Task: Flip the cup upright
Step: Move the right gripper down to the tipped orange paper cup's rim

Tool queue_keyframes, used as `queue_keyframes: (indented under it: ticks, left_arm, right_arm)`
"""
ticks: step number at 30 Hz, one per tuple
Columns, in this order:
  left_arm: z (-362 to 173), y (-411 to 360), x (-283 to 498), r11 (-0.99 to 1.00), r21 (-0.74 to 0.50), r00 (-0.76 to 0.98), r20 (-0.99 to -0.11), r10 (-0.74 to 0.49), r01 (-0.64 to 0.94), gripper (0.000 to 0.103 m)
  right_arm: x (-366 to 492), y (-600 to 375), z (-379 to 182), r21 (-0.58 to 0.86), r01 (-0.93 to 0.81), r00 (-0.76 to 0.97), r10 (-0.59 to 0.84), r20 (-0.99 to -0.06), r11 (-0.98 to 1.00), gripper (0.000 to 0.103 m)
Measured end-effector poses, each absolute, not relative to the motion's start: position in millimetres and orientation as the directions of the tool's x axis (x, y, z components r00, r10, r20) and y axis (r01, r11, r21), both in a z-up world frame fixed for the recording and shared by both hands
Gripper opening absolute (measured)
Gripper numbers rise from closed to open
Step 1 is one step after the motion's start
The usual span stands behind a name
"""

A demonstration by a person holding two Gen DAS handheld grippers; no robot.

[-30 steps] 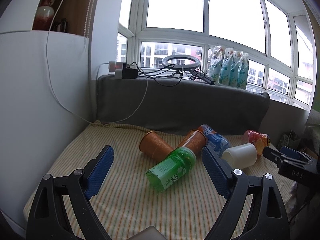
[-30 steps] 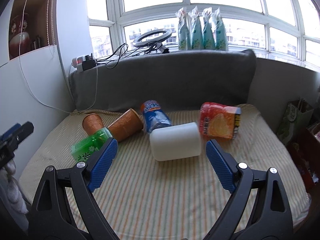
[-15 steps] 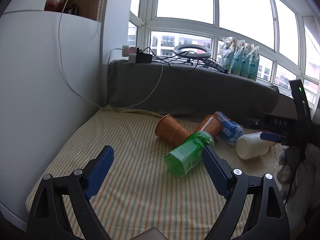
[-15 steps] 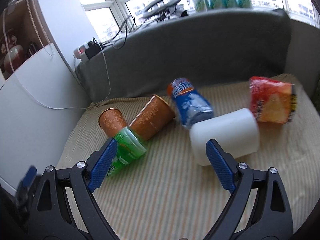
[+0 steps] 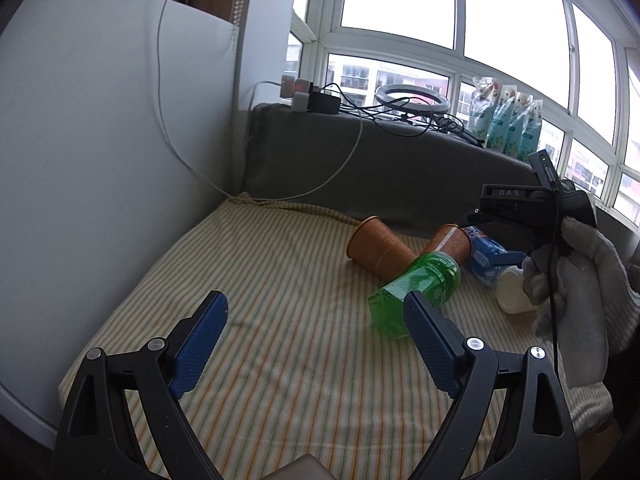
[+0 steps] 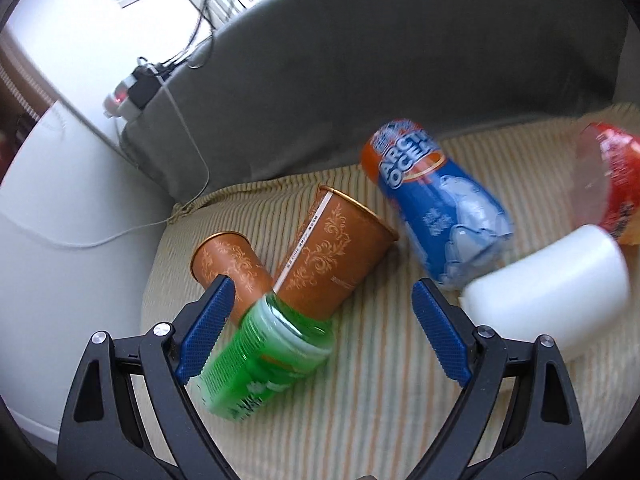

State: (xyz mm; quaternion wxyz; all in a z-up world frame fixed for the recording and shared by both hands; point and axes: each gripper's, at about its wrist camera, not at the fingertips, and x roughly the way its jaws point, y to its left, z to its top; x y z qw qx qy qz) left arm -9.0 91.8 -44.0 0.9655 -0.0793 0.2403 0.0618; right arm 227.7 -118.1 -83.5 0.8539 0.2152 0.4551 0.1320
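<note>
Several cups lie on their sides on the striped cushion (image 5: 280, 320). Two brown patterned paper cups (image 6: 336, 256) (image 6: 232, 264) lie side by side, with a green cup (image 6: 264, 360) against them. A blue cup (image 6: 436, 208), a white cup (image 6: 552, 292) and a red cup (image 6: 612, 176) lie to the right. My right gripper (image 6: 320, 320) is open, low over the green cup and the larger brown cup. My left gripper (image 5: 316, 340) is open and empty, left of the green cup (image 5: 416, 288) and brown cup (image 5: 380, 248).
A grey padded backrest (image 5: 380, 160) runs along the back. A white wall panel (image 5: 100, 160) borders the left side, with a white cable (image 5: 320, 184) hanging down. A ring light (image 5: 412, 98) and pouches (image 5: 508, 120) stand on the sill. The gloved hand (image 5: 580, 292) holds the right gripper.
My right gripper has moved forward, left and down toward the brown and green cups, which now loom larger. My left gripper has swung left, so the cups sit further right in its view.
</note>
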Motion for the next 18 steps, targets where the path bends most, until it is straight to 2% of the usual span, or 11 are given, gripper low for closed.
queue_keyframes:
  ticks: [9, 18]
  left_arm:
    - [-49, 105, -9, 0.973, -0.143, 0.874, -0.478, 0.092, -0.180, 0.089]
    - [-51, 112, -9, 0.968, -0.158, 0.873, -0.479, 0.097, -0.194, 0.089]
  right_arm:
    - [255, -96, -97, 0.502, 0.034, 0.489, 0.424, -0.762, 0.864, 0.092]
    - [276, -88, -110, 0.467, 0.140, 0.452, 0.364, -0.814, 0.873, 0.092]
